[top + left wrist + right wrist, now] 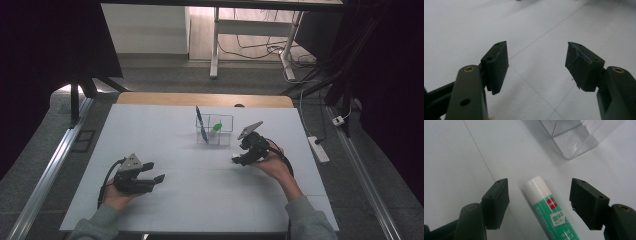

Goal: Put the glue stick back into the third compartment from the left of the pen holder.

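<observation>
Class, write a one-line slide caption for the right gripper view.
Open right gripper straddling a green-and-white glue stick lying on the white table, near a clear plastic organizer.

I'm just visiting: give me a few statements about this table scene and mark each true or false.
1. The right gripper is open, with a glue stick lying between its jaws. True.
2. The glue stick's cap is red. False: it is white, on a green body.
3. The left gripper holds a pen. False: its jaws are open over bare table.
4. A clear box stands on the table with a blue pen in it. True.
5. The glue stick stands inside the box. False: it lies on the table beside it.
</observation>
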`<state>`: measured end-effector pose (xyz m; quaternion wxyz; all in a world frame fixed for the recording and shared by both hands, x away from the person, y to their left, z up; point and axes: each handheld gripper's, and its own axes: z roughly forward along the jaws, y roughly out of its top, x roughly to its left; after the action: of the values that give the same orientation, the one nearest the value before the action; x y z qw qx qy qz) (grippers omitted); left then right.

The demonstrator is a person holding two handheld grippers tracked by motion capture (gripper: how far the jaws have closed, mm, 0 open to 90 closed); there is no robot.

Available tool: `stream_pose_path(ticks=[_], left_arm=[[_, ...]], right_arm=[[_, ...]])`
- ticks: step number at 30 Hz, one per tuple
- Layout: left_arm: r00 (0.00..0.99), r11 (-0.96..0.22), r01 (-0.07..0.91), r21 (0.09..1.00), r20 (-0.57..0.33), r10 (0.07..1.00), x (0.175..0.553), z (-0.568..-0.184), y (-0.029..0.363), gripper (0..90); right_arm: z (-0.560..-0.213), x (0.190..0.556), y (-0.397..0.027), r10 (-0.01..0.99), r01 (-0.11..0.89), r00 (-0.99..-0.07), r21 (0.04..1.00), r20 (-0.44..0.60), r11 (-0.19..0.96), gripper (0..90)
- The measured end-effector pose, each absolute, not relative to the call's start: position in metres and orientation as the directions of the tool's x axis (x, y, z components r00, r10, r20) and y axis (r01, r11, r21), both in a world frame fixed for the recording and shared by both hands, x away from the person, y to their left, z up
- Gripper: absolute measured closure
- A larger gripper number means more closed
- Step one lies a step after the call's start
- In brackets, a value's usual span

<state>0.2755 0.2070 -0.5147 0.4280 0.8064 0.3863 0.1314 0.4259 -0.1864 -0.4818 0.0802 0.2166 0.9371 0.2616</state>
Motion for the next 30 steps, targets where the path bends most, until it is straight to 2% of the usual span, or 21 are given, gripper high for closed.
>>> stream_pose_path(ticks=[9,18,24,30], left_arm=[[0.669,-0.343,0.511,0.788,-0.114,0.734,0.276,-0.515,0.206,34.2],[0.672,-0.347,0.502,0.792,-0.104,0.734,0.276,-0.515,0.207,34.2],[0.669,-0.351,0.501,0.791,-0.096,0.737,0.276,-0.516,0.207,34.3],[0.667,-0.354,0.498,0.792,-0.088,0.74,0.276,-0.516,0.206,34.2]], right_arm=[[-0.492,0.433,-0.181,0.412,0.351,-0.91,0.447,-0.045,0.823,31.0],[-0.499,0.438,-0.179,0.39,0.336,-0.919,0.414,-0.05,0.846,38.2],[-0.502,0.44,-0.178,0.37,0.326,-0.928,0.395,-0.039,0.859,47.2],[-0.5,0.439,-0.177,0.334,0.293,-0.942,0.39,-0.039,0.873,61.2]])
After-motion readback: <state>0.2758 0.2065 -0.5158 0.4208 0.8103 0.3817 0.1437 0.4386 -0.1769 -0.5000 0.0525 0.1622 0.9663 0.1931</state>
